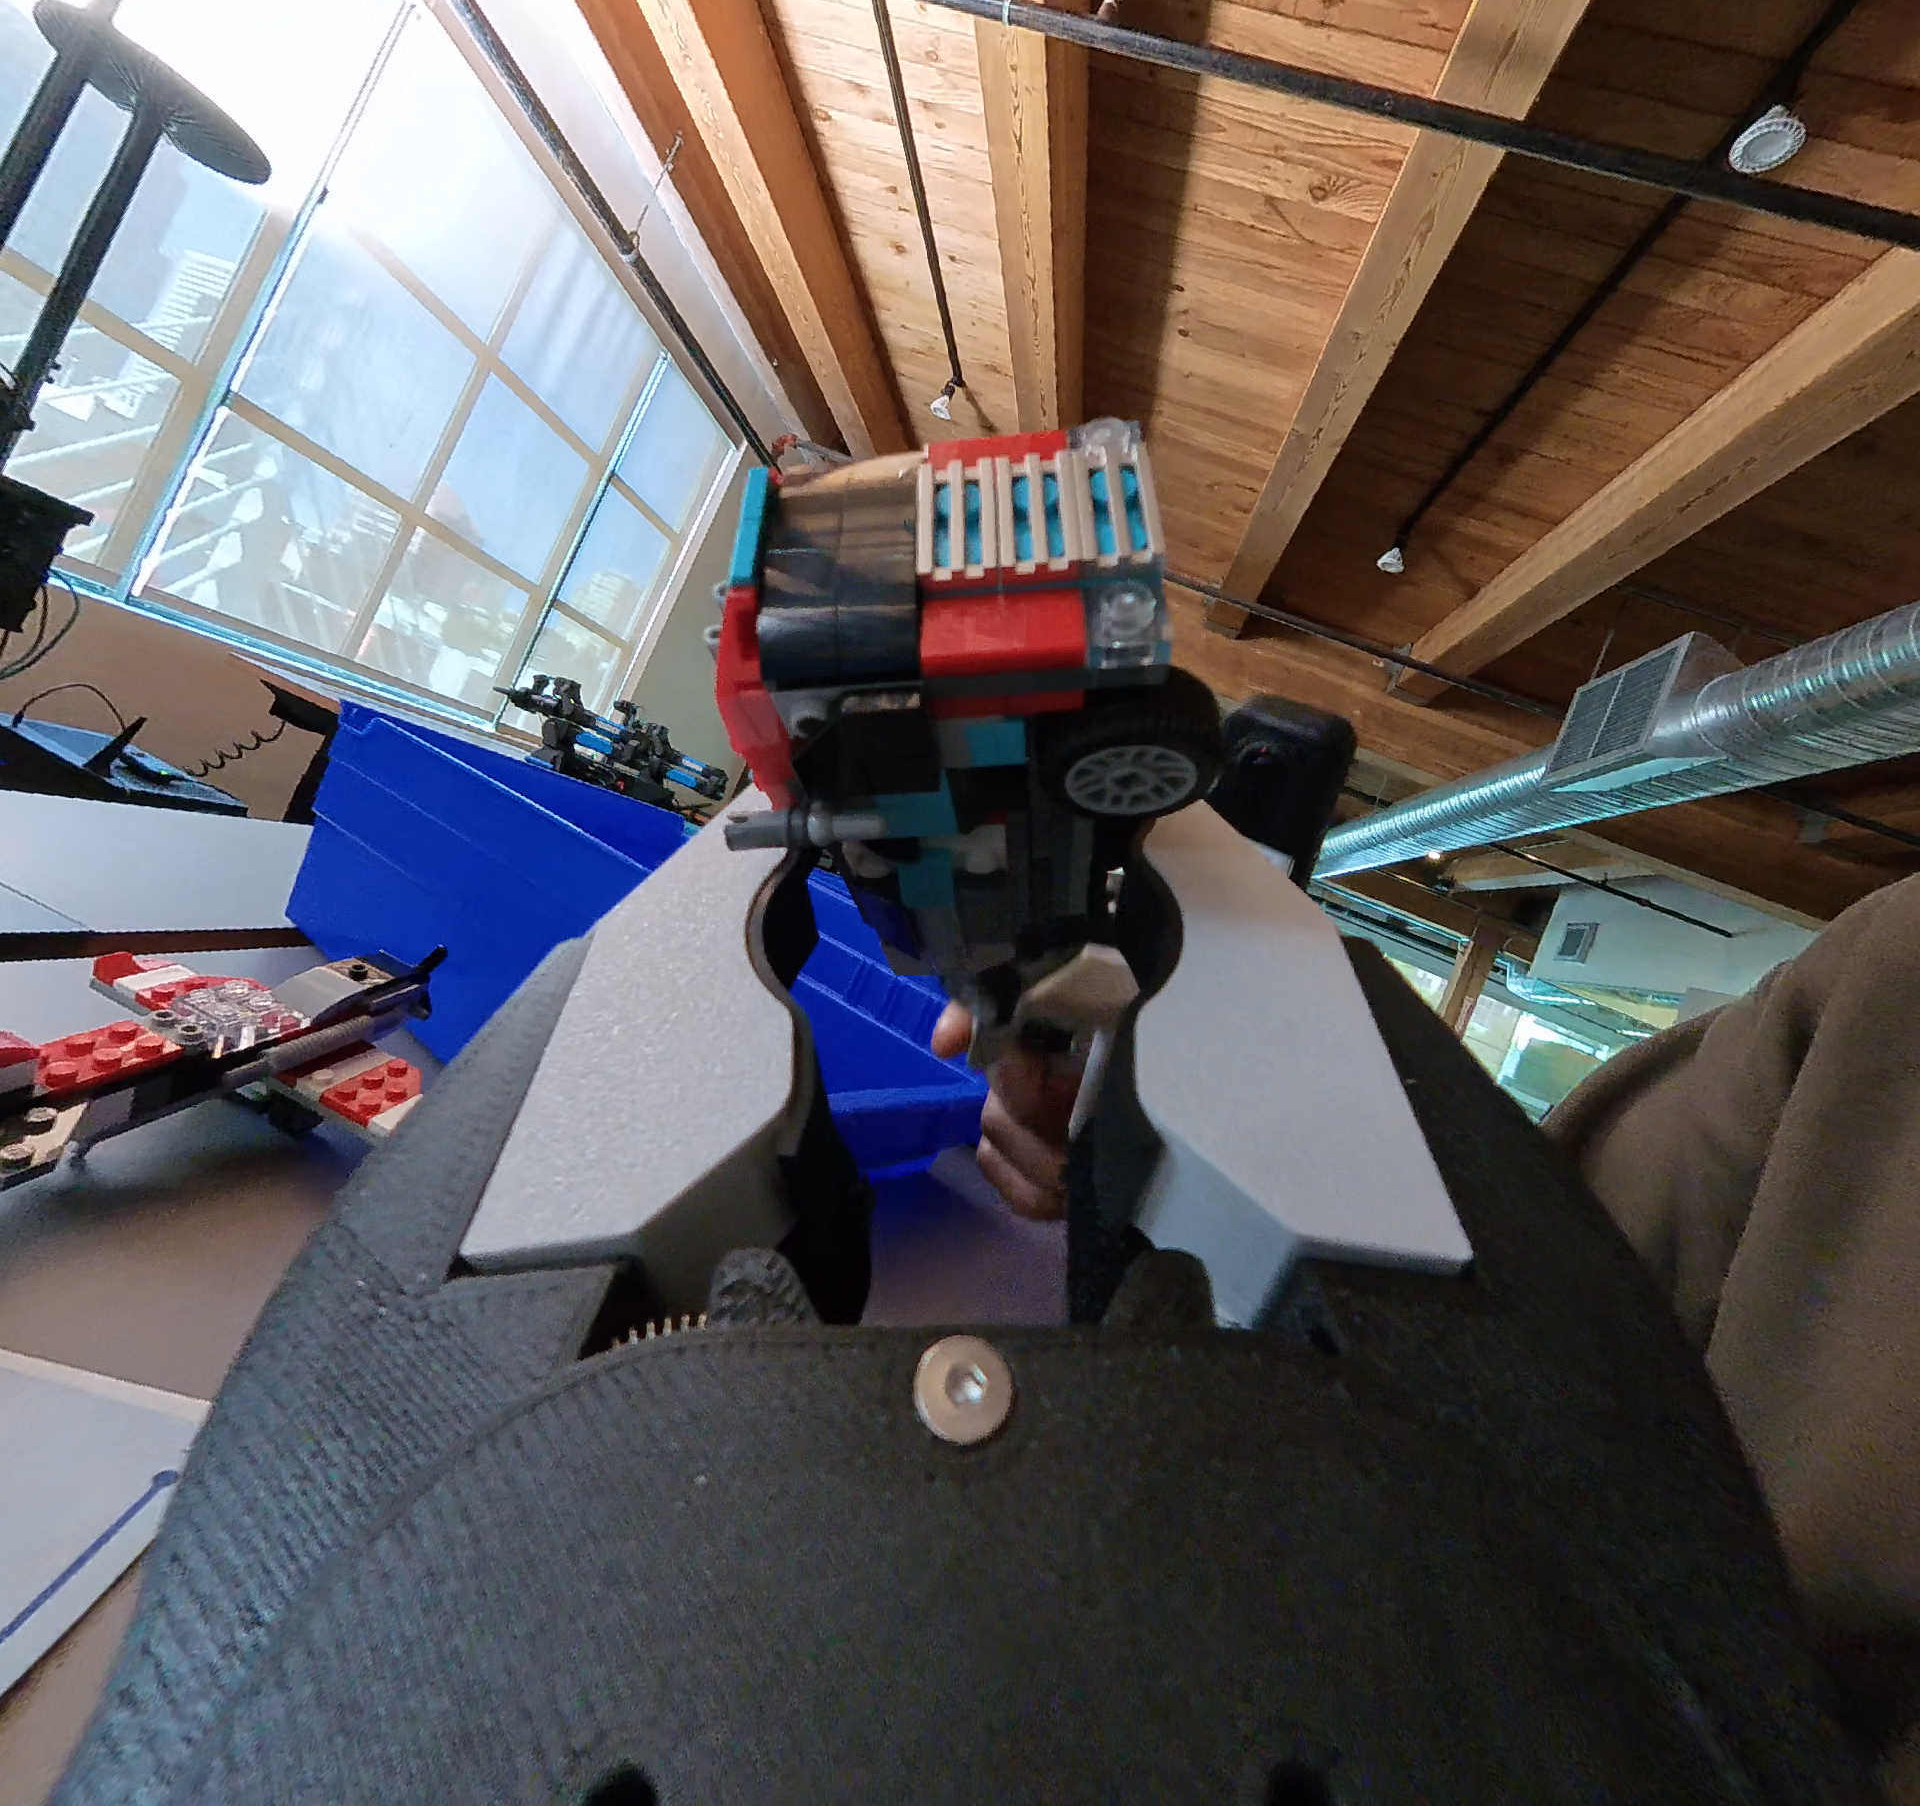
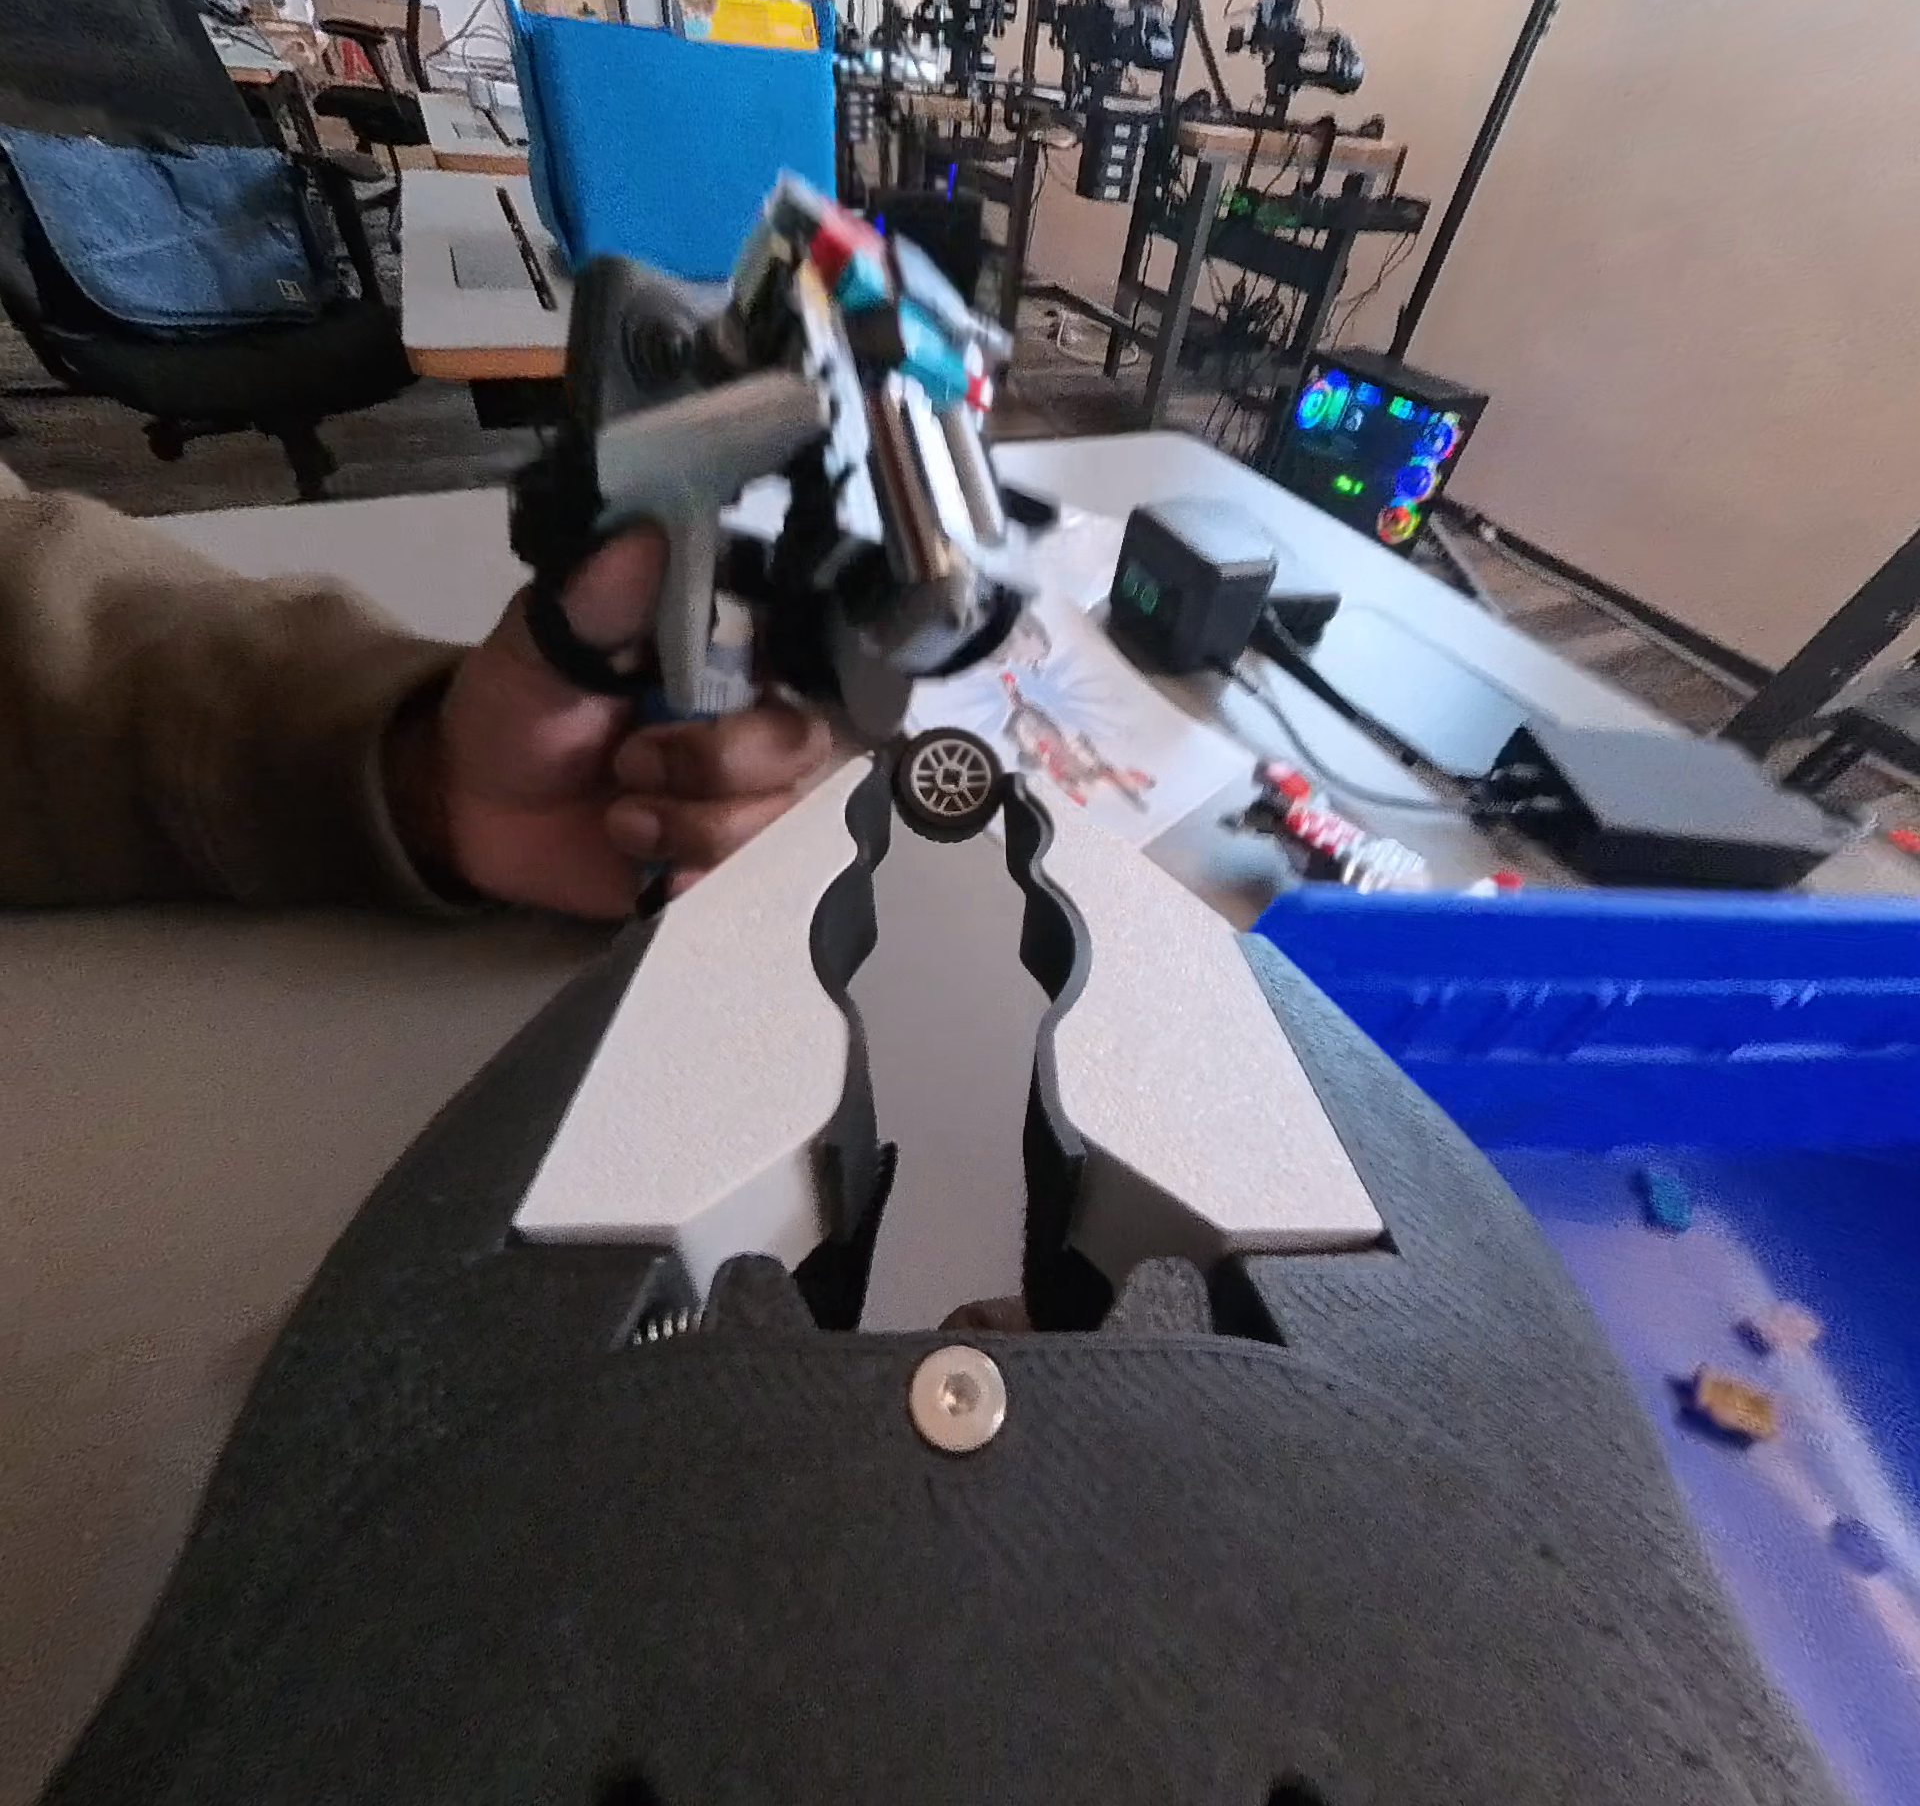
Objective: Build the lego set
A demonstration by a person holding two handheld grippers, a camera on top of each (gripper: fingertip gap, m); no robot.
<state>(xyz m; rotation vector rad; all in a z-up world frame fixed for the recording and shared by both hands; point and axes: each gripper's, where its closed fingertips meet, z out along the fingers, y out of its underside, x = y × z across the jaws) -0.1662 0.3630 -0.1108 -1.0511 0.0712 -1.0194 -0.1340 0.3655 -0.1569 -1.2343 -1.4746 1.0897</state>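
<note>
Left tongs (image 1: 956,863) – set wide, clamped round the lower body of the truck (image 1: 935,613), a red, teal and black brick build. It is up in the air, clear of the bench (image 2: 260,1081), grille toward the ceiling.

Right tongs (image 2: 948,790) – narrow, both pads pressed on the tyre of one wheel (image 2: 948,782), grey spoked hub facing the camera. The wheel sits right against the truck's side, just under the left tongs' tips. Can't tell whether it is seated on the truck or only touching it; that spot is blurred.

State of the truck as it shows: body, grille and clear studs are in place. One grey axle pin (image 1: 800,826) sticks out bare on the side opposite the wheel.

Count:
- truck: 1
- wheel: 1 seen
- bare pin: 1
- bin (image 2: 1558,1008): 1, blue, at the bench's right edge, with a few loose bricks (image 2: 1735,1408) inside, too blurred to count
- other builds on the bench: 2, a red and white flat one (image 1: 208,1050) by the bin and a small red and white one (image 2: 1340,837) at the far side
- printed sheet (image 2: 1081,748): 1, beyond the wheel
</note>
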